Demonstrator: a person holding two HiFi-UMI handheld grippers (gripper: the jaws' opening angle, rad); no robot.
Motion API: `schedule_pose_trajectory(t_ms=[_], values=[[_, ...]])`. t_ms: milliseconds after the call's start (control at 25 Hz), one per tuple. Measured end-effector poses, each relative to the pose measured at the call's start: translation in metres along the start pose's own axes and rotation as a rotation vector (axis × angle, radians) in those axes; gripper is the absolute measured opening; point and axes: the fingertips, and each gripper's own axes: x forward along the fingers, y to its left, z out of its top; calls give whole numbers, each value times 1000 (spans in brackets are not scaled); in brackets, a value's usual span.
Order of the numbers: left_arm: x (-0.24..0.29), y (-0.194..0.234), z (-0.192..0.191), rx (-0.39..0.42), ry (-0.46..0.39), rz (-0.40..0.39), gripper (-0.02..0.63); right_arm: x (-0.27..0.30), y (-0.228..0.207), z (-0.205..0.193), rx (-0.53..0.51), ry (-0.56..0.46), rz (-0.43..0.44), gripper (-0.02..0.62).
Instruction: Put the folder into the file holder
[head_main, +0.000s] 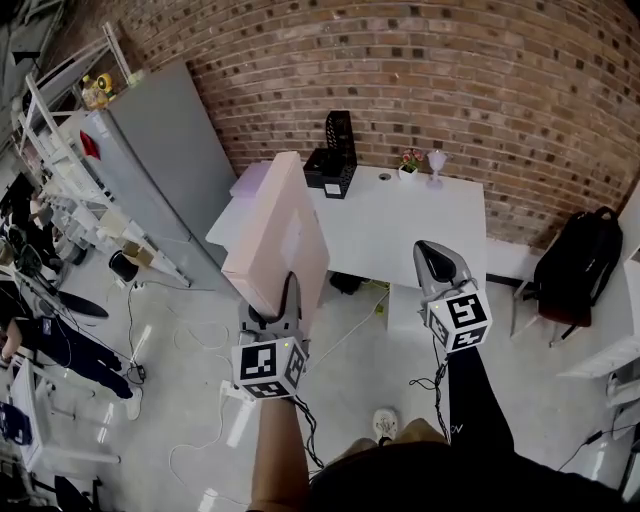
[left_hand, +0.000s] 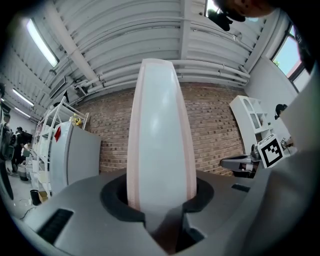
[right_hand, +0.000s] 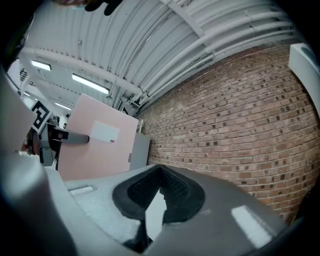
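As left gripper (head_main: 289, 292) clamps the folder (head_main: 275, 230), right gripper (head_main: 437, 262) hangs closed, empty.
We judge it light, stiff, slick; hold mid-edge.

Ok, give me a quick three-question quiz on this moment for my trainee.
1. The pink folder is gripped by: A the left gripper, B the right gripper, C both.
2. True or false: the black file holder stands on the floor.
3. Fill in: the right gripper holds ____.
Key: 1 A. 2 False, it stands on the white table. 3 Nothing.
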Motion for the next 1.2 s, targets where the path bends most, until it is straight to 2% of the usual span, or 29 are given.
schedule_pose_trajectory(t_ms=[520, 1200], values=[[82, -12, 4, 12, -17, -7, 147, 56, -54, -10, 16, -22, 7, 0], [132, 11, -4, 20, -6, -23, 147, 113, -65, -22, 12, -21, 20, 0]])
